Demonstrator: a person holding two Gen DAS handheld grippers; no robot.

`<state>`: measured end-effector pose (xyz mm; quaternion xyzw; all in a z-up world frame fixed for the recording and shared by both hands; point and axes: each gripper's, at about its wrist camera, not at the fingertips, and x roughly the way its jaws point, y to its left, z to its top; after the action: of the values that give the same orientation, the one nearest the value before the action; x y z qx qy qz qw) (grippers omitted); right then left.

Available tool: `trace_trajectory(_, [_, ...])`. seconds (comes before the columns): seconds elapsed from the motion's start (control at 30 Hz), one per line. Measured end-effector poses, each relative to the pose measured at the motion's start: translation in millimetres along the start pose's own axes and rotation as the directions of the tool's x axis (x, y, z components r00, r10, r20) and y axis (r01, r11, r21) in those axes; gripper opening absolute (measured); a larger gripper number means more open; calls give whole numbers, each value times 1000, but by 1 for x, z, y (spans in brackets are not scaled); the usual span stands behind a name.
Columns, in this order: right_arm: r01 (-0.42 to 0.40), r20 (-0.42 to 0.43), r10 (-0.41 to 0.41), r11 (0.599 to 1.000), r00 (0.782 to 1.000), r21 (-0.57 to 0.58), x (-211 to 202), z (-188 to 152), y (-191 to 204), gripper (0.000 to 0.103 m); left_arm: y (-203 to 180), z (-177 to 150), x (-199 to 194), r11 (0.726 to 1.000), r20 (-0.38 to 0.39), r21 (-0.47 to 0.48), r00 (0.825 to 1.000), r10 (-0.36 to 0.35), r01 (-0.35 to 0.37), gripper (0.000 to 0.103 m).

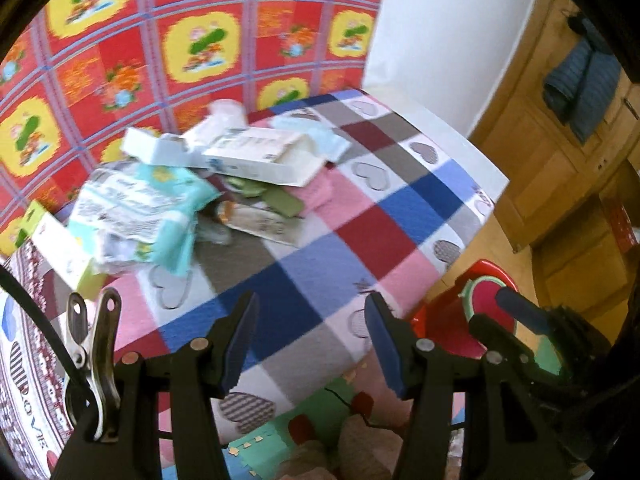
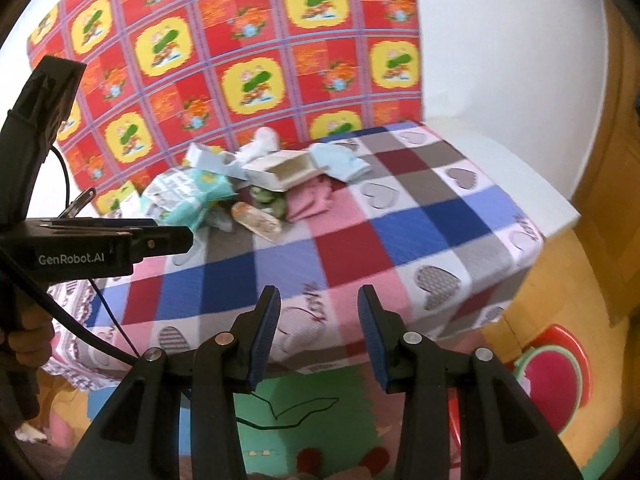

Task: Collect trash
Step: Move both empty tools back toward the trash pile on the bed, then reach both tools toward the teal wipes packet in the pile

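A pile of trash lies at the far side of the checked tablecloth (image 1: 320, 248): a crumpled teal wrapper (image 1: 148, 208), an open white carton (image 1: 260, 156), a green-edged box (image 1: 60, 248) and a brown snack packet (image 2: 256, 218). My left gripper (image 1: 312, 344) hangs open over the near edge of the cloth, nothing between its blue pads. My right gripper (image 2: 318, 332) is also open and empty, above the table's front edge, well short of the teal wrapper (image 2: 192, 196) and white carton (image 2: 280, 172). The left gripper's body (image 2: 100, 246) shows at the left of the right wrist view.
A red round plastic piece with a watermelon pattern (image 2: 556, 372) stands on the floor right of the table. A red and yellow patterned sheet (image 1: 180, 40) backs the table. Wooden cabinets (image 1: 560, 160) stand at right. A foam play mat (image 2: 300, 412) covers the floor below.
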<state>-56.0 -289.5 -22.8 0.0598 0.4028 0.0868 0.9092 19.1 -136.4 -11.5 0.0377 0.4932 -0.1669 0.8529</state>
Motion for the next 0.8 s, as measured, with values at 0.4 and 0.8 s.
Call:
trace_trajectory(0.4, [-176, -49, 172, 981, 984, -88, 39, 39, 28, 41, 65, 9, -10, 982, 21, -157, 994, 110, -105, 58])
trace_trajectory(0.8, [-328, -138, 315, 941, 939, -81, 87, 73, 40, 41, 114, 25, -10, 941, 12, -280, 979, 203, -192, 58])
